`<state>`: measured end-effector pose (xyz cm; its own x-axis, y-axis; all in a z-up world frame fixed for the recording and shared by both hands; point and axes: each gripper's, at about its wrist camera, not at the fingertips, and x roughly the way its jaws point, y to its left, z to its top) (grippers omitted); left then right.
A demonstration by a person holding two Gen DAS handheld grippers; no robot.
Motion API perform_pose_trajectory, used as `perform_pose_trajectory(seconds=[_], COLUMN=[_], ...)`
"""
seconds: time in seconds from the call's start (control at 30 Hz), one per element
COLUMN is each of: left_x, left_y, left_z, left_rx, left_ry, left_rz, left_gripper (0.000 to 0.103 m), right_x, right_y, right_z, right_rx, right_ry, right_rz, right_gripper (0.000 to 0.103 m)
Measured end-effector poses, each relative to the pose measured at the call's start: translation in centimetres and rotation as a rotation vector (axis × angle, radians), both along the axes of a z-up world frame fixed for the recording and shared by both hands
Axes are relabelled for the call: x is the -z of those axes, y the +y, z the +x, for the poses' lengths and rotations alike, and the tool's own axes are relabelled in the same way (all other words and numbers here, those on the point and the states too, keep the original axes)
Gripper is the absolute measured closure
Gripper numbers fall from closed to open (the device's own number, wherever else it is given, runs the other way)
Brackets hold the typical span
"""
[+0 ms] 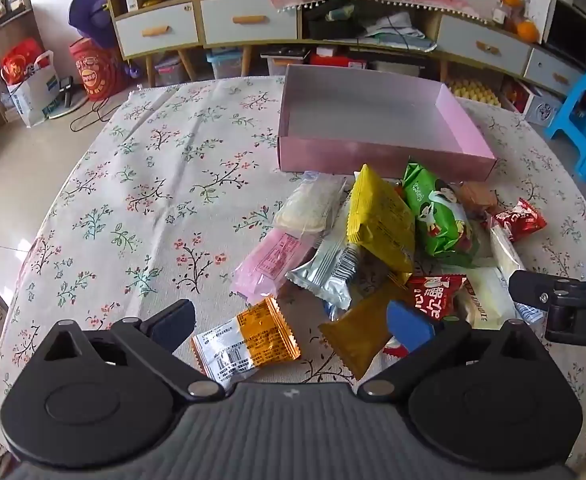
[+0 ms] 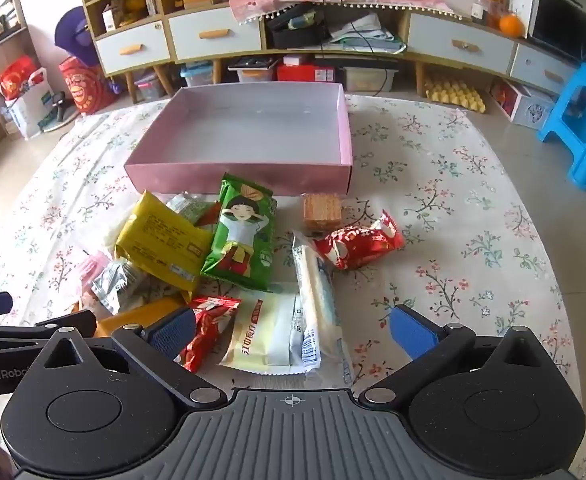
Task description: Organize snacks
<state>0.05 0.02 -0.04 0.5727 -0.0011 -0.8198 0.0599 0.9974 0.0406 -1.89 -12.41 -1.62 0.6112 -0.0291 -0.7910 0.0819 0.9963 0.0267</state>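
Observation:
A pile of snack packets lies on the floral tablecloth in front of an empty pink box (image 1: 381,156) (image 2: 237,176). The pile includes a yellow bag (image 1: 381,220) (image 2: 161,244), a green bag (image 1: 441,216) (image 2: 245,240), a pink packet (image 1: 273,264), a silver packet (image 1: 329,272) and red packets (image 1: 517,220) (image 2: 357,244). My left gripper (image 1: 293,324) is open, with an orange-and-white packet (image 1: 249,340) between its fingers. My right gripper (image 2: 293,332) is open over a white-and-yellow packet (image 2: 269,332) and a long white packet (image 2: 317,296).
The right gripper's arm (image 1: 565,304) shows at the right edge of the left wrist view. Cabinets with drawers (image 1: 249,20) stand behind the table. A blue stool (image 2: 581,120) is at the far right. Bags (image 1: 33,80) sit on the floor at left.

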Motion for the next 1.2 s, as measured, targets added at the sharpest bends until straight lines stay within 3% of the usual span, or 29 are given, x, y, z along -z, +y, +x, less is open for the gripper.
perform_pose_trajectory(seconds=[0.13,0.23,1.2], left_x=[-0.7,-0.8,-0.4], left_y=[-0.1,0.0,-0.2], left_z=[0.9,-0.1,0.1], left_rx=[-0.006,-0.007,-0.008], left_ry=[0.023,-0.020,-0.032], left_rz=[-0.014,-0.026,-0.026], left_gripper=[0.000,0.000,0.000], right_x=[-0.2,-0.3,-0.1], right_y=[-0.5,-0.5,-0.5], right_z=[0.1,-0.1,0.1], right_rx=[0.011,0.015,0.026], right_ry=[-0.008,-0.013,-0.002], right_rz=[0.023,0.021,0.012], right_gripper=[0.000,0.000,0.000])
